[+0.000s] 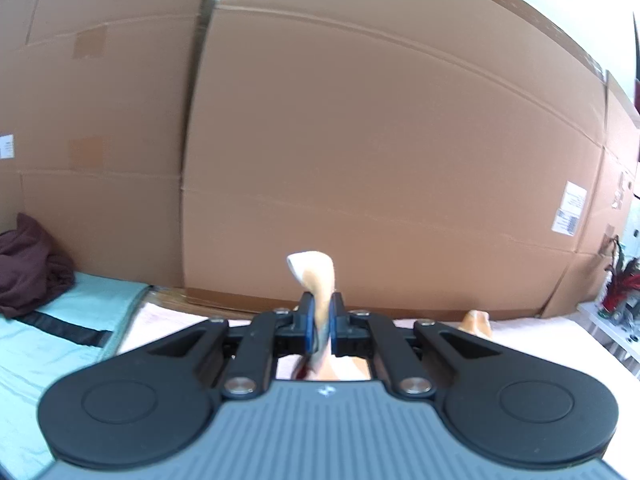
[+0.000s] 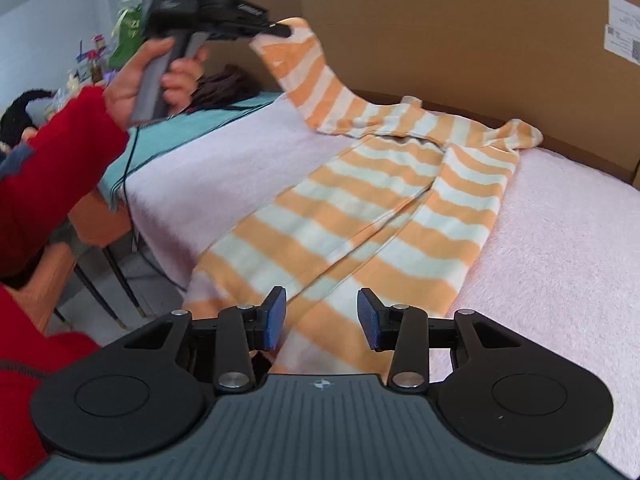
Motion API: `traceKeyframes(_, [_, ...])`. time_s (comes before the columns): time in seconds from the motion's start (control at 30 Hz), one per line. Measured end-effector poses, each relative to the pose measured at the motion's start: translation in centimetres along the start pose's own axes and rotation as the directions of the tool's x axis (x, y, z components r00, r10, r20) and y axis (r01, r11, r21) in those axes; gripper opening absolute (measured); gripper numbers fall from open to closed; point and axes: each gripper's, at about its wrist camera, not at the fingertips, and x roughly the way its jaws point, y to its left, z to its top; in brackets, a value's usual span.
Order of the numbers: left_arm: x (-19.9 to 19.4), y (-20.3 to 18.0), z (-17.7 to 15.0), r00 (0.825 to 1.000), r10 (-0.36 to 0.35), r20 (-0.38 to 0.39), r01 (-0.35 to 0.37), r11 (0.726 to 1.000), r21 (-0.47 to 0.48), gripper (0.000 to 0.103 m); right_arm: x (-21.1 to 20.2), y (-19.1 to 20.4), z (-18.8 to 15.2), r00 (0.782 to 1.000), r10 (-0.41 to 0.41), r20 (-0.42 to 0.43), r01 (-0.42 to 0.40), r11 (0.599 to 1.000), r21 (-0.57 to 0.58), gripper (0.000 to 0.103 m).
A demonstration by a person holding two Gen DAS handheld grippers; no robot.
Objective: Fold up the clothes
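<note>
An orange and white striped shirt point(image 2: 360, 216) lies spread on a pink towel point(image 2: 560, 240) on the table. My left gripper point(image 1: 322, 326) is shut on the end of one sleeve point(image 1: 316, 276) and holds it lifted above the table; in the right wrist view this gripper point(image 2: 280, 30) and the raised sleeve point(image 2: 304, 68) show at the upper left. My right gripper point(image 2: 322, 318) is open and empty, just above the shirt's near hem. The other sleeve point(image 2: 516, 132) lies bunched at the far right.
A tall cardboard wall point(image 1: 360, 140) stands close behind the table. A dark maroon garment point(image 1: 28, 264) lies on a teal cloth point(image 1: 60, 320) at the left. A cable point(image 2: 132, 168) hangs off the table's left edge. Small items point(image 1: 616, 288) sit on a white shelf at right.
</note>
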Motion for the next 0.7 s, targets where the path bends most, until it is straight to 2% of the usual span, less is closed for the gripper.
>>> traceKeyframes(0.07, [0.3,-0.3,-0.3,1.000,-0.003,-0.010,0.004,1.000,0.006,0.001,0.1,1.6,-0.4,0.998,-0.056,0.000,0.056,0.998,-0.036,0.040])
traceKeyframes(0.13, [0.5,-0.6,-0.6,1.000,-0.005,-0.021,0.005,1.000,0.012,0.001,0.3,2.3,-0.7,0.995,-0.102,0.011,0.103,0.993,-0.055,0.033])
traceKeyframes(0.17, [0.6,-0.8,-0.8,1.000,-0.005,-0.026,0.006,1.000,0.015,0.001,0.5,2.6,-0.8,0.992,-0.124,0.018,0.125,0.990,-0.061,0.024])
traceKeyframes(0.2, [0.7,-0.8,-0.9,0.999,-0.003,-0.032,0.004,1.000,0.017,0.001,0.5,2.6,-0.8,0.992,-0.123,0.025,0.124,0.991,-0.052,0.023])
traceKeyframes(0.23, [0.8,-0.8,-1.1,0.999,0.001,-0.037,0.000,1.000,0.019,0.001,0.4,2.5,-0.6,0.994,-0.107,0.032,0.108,0.994,-0.033,0.006])
traceKeyframes(0.27, [0.9,-0.8,-1.3,0.999,0.004,-0.043,-0.004,1.000,0.020,0.001,0.2,2.2,-0.5,0.995,-0.092,0.041,0.092,0.996,-0.005,0.003])
traceKeyframes(0.37, [1.4,-0.8,-1.3,0.998,-0.008,-0.066,0.008,1.000,-0.005,0.001,-0.1,0.2,-0.3,0.998,-0.021,0.067,0.014,0.995,0.096,0.004])
traceKeyframes(0.43, [1.8,-0.8,-1.3,0.996,-0.023,-0.081,0.021,0.999,-0.024,0.001,0.7,-0.7,-0.4,0.999,-0.022,0.041,0.017,0.994,0.112,0.004])
traceKeyframes(0.53, [1.4,-1.0,-1.2,0.996,-0.064,-0.068,0.061,0.997,-0.046,0.001,0.2,-2.7,-0.5,0.994,0.047,0.100,-0.065,0.979,0.191,0.012])
traceKeyframes(0.6, [1.0,-1.4,-0.9,0.994,-0.091,-0.052,0.089,0.995,-0.049,0.001,-0.8,-4.5,-0.7,0.978,0.117,0.170,-0.163,0.945,0.285,0.038])
traceKeyframes(0.7, [0.2,-2.9,-1.1,0.991,-0.129,-0.039,0.127,0.991,-0.037,0.001,-1.8,-6.7,-1.0,0.965,0.099,0.243,-0.186,0.909,0.372,0.039])
